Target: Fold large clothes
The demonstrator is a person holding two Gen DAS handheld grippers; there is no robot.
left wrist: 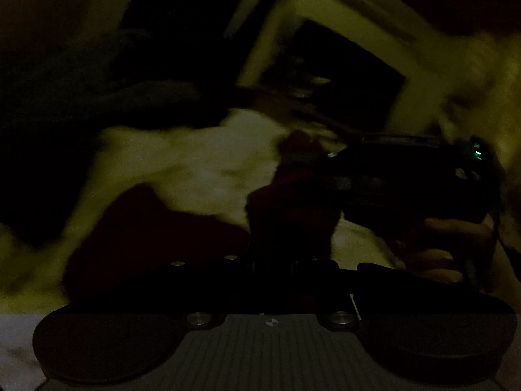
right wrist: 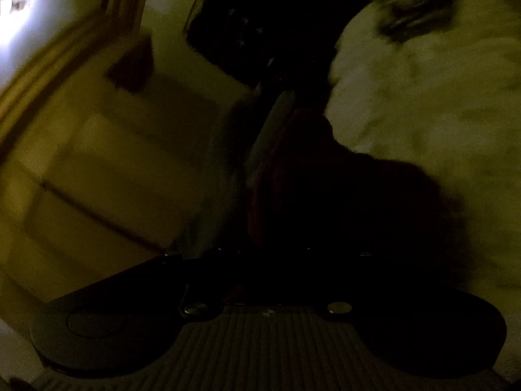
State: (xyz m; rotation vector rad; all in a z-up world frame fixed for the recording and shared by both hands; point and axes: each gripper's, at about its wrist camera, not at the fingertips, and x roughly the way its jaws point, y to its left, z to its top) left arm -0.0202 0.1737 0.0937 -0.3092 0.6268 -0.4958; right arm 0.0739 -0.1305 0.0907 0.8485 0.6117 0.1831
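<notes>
Both views are very dark and blurred. A dark red garment (left wrist: 146, 228) lies over a pale bed sheet (left wrist: 182, 163). A bunch of it rises straight out of my left gripper (left wrist: 289, 228), which looks shut on the cloth, though its fingers are lost in shadow. To the right, my right gripper (left wrist: 306, 154) is held by a hand (left wrist: 449, 244) and meets the red cloth at its tip. In the right wrist view the garment (right wrist: 358, 195) spreads from my right gripper (right wrist: 280, 228), which appears shut on it, beside the pale sheet (right wrist: 423, 97).
A dark rectangular shape (left wrist: 342, 75) stands against a yellowish wall beyond the bed. In the right wrist view there is another dark panel (right wrist: 234, 26), a wooden frame (right wrist: 123, 0) at upper left, and a dim yellowish surface (right wrist: 114, 163) to the left.
</notes>
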